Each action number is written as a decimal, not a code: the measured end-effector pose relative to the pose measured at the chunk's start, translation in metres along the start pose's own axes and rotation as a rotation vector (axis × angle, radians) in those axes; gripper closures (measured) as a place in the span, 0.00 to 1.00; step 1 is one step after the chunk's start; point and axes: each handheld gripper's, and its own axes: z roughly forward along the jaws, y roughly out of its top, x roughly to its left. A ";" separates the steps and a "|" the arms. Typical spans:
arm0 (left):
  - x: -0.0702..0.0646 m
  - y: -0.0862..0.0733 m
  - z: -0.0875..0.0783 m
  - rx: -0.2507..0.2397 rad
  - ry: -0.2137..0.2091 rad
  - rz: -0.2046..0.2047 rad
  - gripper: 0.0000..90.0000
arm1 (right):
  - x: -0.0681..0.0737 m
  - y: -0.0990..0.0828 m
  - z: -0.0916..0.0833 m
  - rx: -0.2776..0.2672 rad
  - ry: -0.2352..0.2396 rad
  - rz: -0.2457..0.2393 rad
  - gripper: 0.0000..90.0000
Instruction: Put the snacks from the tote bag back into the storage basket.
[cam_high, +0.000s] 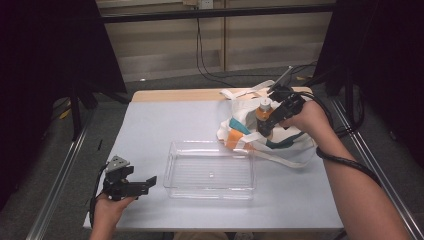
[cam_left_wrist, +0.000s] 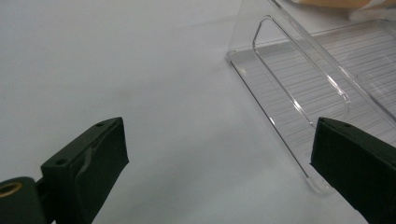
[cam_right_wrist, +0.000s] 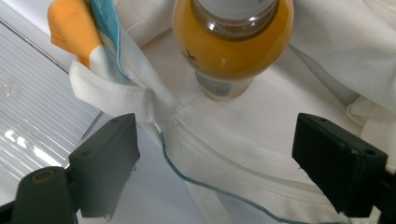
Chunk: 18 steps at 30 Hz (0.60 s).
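The worktop (cam_high: 150, 125) carries a clear bin (cam_high: 209, 170) at centre and a white cloth bag (cam_high: 280, 140) w/ orange and teal print at the far right, just beside the bin's far right corner. An orange bottle (cam_high: 263, 113) w/ a pale cap stands in the bag's mouth.

Right gripper (cam_right_wrist: 215, 168) hangs over the bag, fingers wide apart, holding nothing, bottle just ahead of them. Judged step: grab the bottle, prob. for the bin. Do it well: go straight in, centre the fingers on the bottle's widest part, keep clear of loose cloth and strap so no fabric gets pinched, close firmly since the bottle looks smooth, lift straight up.

Left gripper (cam_left_wrist: 219, 158) sits low near the bin's left end, fingers wide, empty.

Hard to tell: bottle's base is sunk in cloth, its cap is cut off in the right gripper view, and anything else in the bag is hidden by folds.
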 end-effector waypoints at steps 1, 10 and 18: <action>0.000 0.000 0.000 0.000 -0.002 0.000 0.04 | 0.000 0.000 0.000 0.000 0.000 0.000 0.16; 0.000 0.000 0.001 0.005 -0.003 0.006 0.04 | 0.001 0.010 0.005 -0.002 -0.010 0.026 0.16; 0.000 0.000 0.000 0.003 -0.003 0.009 0.04 | 0.003 0.019 0.011 -0.018 -0.019 0.051 0.15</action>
